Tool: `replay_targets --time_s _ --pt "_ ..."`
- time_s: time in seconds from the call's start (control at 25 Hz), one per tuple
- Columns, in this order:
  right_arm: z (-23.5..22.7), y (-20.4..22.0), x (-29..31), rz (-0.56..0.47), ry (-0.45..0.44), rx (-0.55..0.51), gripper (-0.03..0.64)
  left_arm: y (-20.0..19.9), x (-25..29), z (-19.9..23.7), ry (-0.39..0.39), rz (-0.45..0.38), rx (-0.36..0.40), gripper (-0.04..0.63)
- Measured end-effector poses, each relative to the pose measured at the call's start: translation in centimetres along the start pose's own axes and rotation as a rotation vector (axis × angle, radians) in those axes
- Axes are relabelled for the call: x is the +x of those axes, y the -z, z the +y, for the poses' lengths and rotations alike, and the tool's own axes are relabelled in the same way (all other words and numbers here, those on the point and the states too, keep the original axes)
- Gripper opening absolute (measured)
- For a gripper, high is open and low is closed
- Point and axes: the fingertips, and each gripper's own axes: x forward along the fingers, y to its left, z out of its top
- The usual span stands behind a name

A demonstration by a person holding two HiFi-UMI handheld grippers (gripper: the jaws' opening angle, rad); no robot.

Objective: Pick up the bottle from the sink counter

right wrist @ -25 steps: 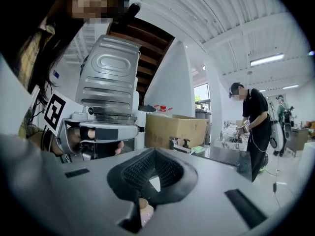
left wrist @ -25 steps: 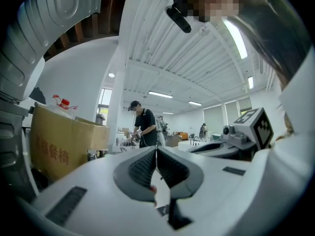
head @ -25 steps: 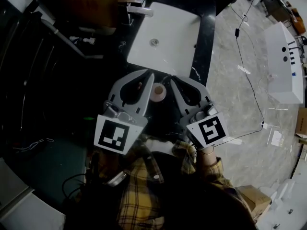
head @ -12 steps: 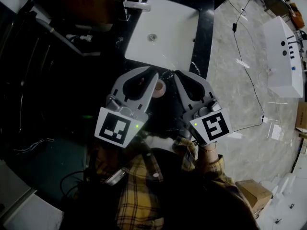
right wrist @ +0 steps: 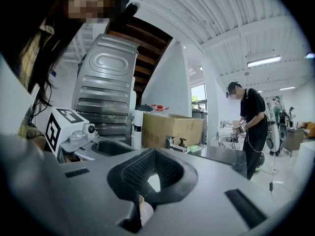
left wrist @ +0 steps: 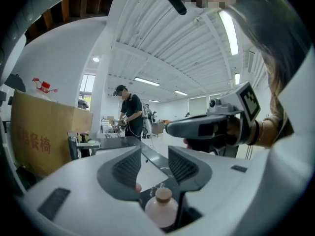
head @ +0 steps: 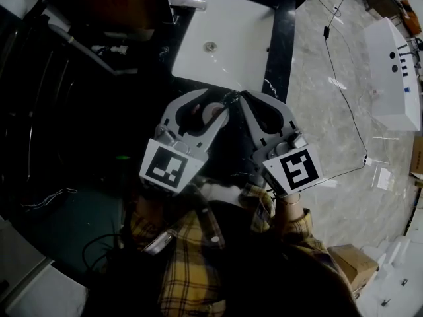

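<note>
The small pale bottle (head: 213,113) stands on the dark counter (head: 283,45) by the sink (head: 228,41), so the left gripper (left wrist: 155,163), its jaws just opened, straddles it unclenched, ready to close, while the right gripper (right wrist: 155,151) idles alongside, clenched on nothing.

Grey curved left tongs (head: 215,102) and right tongs (head: 247,100), ribbed black pads (left wrist: 129,167), black-and-white marker cubes (head: 167,167), yellow plaid shirt (head: 192,269)

Left tool (left wrist: 155,154) newly agape (astride bottle (left wrist: 161,208)), right (right wrist: 153,152) closed
</note>
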Motion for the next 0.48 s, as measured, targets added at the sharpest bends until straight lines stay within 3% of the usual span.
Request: replay_targets --time_s 0.48 --pt "-0.5 0.7 -1.0 0.0 0.017 0.025 0.015 4.1 2.0 -1.7 0.056 0.089 0.042 0.221"
